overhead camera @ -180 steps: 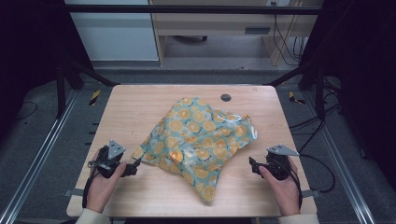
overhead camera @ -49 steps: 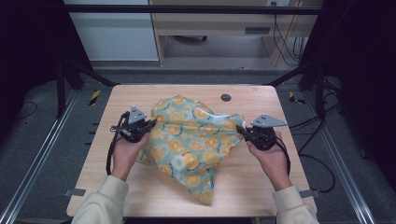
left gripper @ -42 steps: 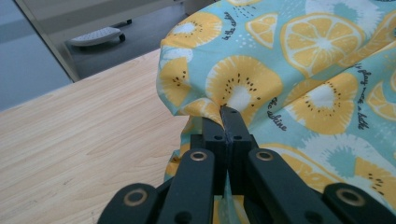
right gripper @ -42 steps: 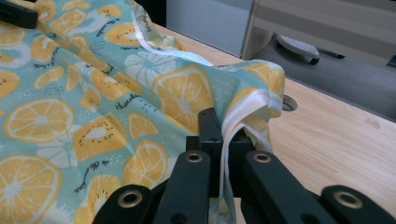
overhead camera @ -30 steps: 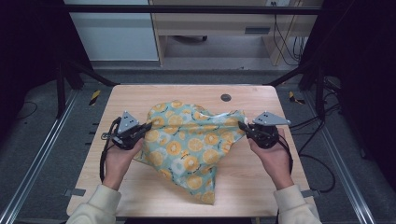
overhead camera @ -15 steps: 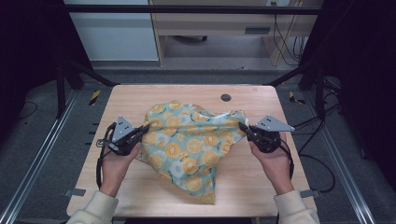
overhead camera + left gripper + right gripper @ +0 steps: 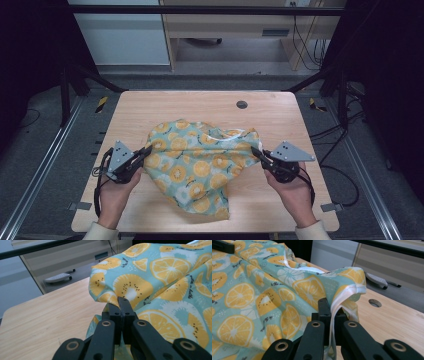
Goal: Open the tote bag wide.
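Observation:
A light blue cloth (image 7: 200, 167) printed with orange slices lies bunched in the middle of the wooden table (image 7: 190, 102). My left gripper (image 7: 146, 150) is shut on the cloth's left edge; in the left gripper view the cloth (image 7: 160, 277) is pinched between the black jaws of the left gripper (image 7: 121, 301). On the other side, the right gripper (image 7: 255, 150) is shut on the right edge. In the right gripper view a white-hemmed fold of cloth (image 7: 287, 290) runs down between the jaws of that right gripper (image 7: 329, 305). The cloth stretches between both grippers.
A small round hole (image 7: 242, 104) sits in the table near its far edge, behind the cloth. Bare wood surrounds the cloth on all sides. Black frame posts and cables stand beyond the table's left and right edges.
Both grippers, still holding the cloth's edges, have drawn toward the near edge of the table and slightly lower. The cloth has come along with them, spreading wider.

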Available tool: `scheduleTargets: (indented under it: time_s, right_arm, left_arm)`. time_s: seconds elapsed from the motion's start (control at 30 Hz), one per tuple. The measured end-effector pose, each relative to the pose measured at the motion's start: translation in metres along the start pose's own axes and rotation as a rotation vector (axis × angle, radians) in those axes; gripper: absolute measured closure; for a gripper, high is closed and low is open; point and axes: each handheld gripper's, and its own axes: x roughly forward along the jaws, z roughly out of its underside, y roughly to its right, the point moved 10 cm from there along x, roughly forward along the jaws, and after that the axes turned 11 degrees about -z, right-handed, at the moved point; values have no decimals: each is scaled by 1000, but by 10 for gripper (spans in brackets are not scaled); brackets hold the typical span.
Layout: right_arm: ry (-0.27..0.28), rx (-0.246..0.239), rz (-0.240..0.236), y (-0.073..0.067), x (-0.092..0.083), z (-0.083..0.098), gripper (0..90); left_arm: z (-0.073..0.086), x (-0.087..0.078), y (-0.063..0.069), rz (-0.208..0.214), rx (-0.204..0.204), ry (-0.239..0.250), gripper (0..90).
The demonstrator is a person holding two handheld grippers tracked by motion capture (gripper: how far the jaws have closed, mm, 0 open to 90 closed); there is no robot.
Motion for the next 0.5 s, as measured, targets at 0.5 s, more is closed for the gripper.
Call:
scheduleTargets:
  time_s: [0.5]
  right_arm:
    - [-32,12,-33,-17,-4,36,900]
  left_arm:
    - [22,-22,13,92,41,-8,900]
